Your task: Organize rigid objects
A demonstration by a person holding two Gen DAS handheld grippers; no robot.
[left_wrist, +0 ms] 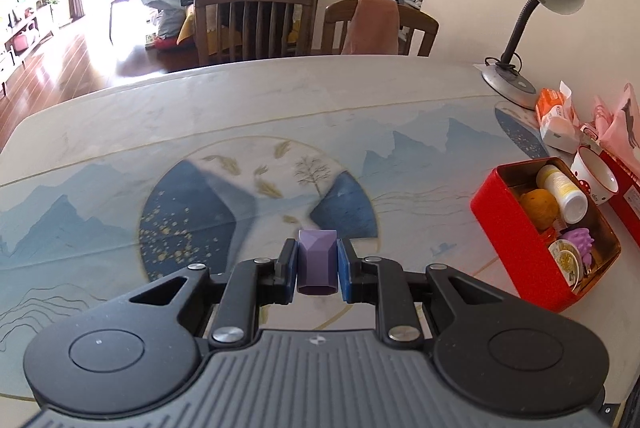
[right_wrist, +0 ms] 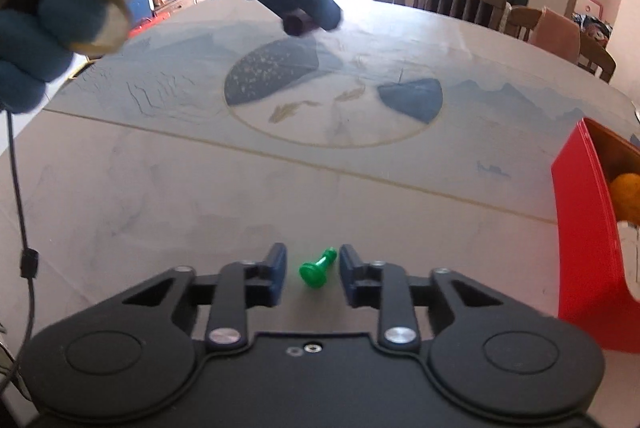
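Clamping a purple block (left_wrist: 317, 262) between the pads of the left gripper (left_wrist: 317, 264), lifted above the middle of the table (left_wrist: 120, 115), with the red tin (left_wrist: 516, 244) sitting open toward the right edge and already holding a bottle (left_wrist: 564, 193), a yellow ball (left_wrist: 538, 207) and a purple spiky ball (left_wrist: 580, 246). Hovering the right gripper (right_wrist: 313, 270) low near the table's near edge, fingers apart and straddling a green pawn (right_wrist: 318, 268) lying on its side, not yet touching it. Judging both pieces as light, stiff, smooth plastic: gripping the block across its flat faces as now, and pinching the pawn across its narrow stem, since rolling or squirting out looks likely at the round base.
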